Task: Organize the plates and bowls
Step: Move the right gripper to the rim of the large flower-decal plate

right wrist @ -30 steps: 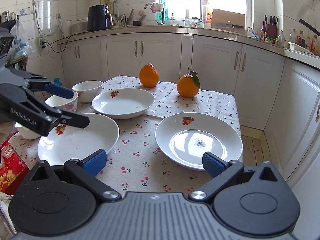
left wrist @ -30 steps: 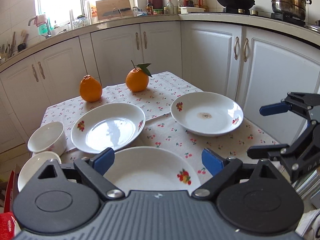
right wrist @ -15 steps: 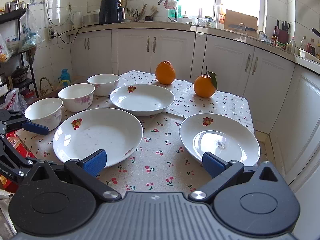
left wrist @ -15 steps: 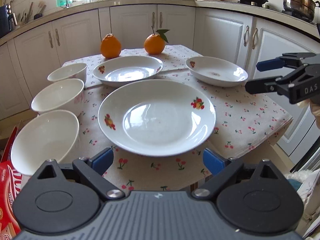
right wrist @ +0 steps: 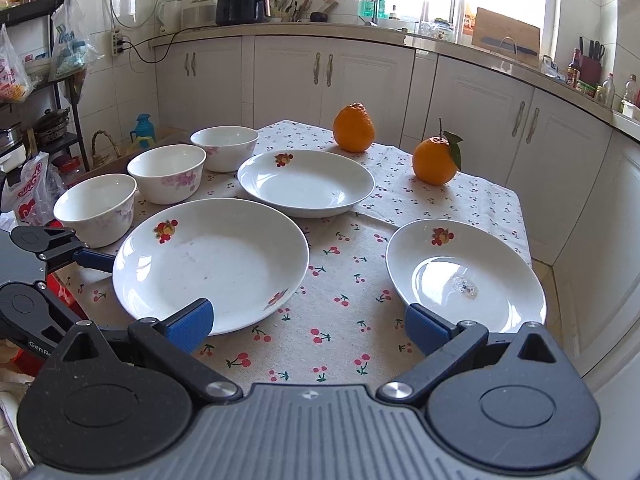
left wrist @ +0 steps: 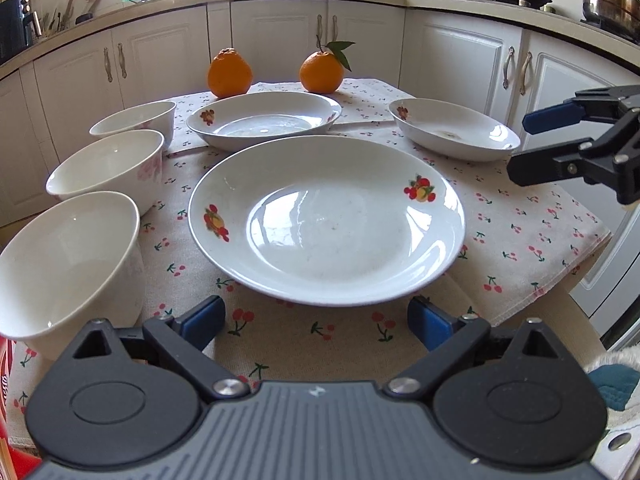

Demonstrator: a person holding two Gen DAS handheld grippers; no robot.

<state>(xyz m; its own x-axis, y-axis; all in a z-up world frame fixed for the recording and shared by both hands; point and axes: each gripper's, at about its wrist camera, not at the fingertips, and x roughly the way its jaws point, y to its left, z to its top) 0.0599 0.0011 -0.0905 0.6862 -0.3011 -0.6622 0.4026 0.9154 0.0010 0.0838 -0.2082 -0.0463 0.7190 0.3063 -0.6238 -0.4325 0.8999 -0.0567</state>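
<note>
White china covers the cherry-print cloth (left wrist: pixel 520 232): a big plate (left wrist: pixel 326 220) near the front edge, a second plate (left wrist: pixel 264 120) behind it, a third plate (left wrist: pixel 454 128) off to the right, and three bowls in a row down the left side, near bowl (left wrist: pixel 68 264), middle bowl (left wrist: pixel 106 168), far bowl (left wrist: pixel 134 118). Two oranges (left wrist: pixel 230 72) sit at the far end. The left gripper (left wrist: pixel 316 320) hangs just short of the big plate's near rim, its jaws just widened, nothing between them. The right gripper (right wrist: pixel 308 322) is spread wide too, empty, over the cloth between the big plate and the third one.
</note>
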